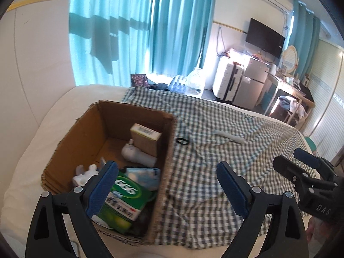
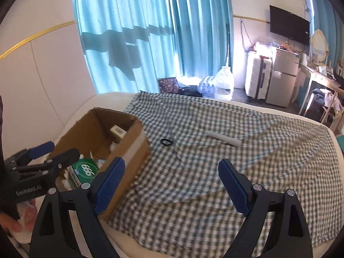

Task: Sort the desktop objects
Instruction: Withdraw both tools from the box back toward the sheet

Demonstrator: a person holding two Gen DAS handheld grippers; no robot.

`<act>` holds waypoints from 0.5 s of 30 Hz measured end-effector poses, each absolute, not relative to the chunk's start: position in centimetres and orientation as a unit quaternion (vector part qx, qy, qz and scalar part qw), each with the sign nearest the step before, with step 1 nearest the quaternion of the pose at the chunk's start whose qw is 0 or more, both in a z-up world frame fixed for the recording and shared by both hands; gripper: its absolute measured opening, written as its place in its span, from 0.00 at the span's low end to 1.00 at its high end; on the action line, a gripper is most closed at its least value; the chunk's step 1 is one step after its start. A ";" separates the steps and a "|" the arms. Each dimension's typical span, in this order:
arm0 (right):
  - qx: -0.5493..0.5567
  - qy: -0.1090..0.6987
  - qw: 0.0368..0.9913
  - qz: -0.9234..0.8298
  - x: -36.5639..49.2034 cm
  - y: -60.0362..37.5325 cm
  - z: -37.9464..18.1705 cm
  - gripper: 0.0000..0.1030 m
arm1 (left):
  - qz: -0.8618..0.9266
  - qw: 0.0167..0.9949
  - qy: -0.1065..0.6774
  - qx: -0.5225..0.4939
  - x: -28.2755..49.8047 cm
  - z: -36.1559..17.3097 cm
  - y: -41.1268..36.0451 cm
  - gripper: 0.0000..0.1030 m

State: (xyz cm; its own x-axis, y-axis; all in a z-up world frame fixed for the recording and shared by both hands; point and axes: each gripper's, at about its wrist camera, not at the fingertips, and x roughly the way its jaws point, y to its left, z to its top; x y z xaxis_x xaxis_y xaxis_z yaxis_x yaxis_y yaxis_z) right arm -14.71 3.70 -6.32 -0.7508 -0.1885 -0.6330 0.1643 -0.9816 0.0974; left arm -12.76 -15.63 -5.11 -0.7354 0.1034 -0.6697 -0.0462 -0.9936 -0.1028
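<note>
Cardboard box was stood at the left edge of the checked cloth, already packed with a green packet, a tan carton and a white bottle. A black ring and a white tube were left unsorted on the cloth, well apart from the box. The left gripper and right gripper were spread wide, nothing grasped, presumably freed for the next pick.

Sunlit turquoise curtains, pale walls, wall-mounted television, white suitcase, small fridge, cluttered desk.
</note>
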 end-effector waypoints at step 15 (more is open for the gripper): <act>0.347 -0.070 0.028 -0.935 -13.0 15.3 -8.6 0.87 | 0.923 0.029 -0.016 -0.383 -14.2 -7.9 -6.2 0.93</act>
State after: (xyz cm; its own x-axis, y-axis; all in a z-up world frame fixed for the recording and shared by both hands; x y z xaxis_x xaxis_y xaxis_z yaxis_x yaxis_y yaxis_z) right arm -13.05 15.31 -8.62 -0.7575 -0.1002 -0.6451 0.0031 -0.9887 0.1498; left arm -14.21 -6.22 -7.94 -0.7054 0.0654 -0.7058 -0.0416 -0.9978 -0.0509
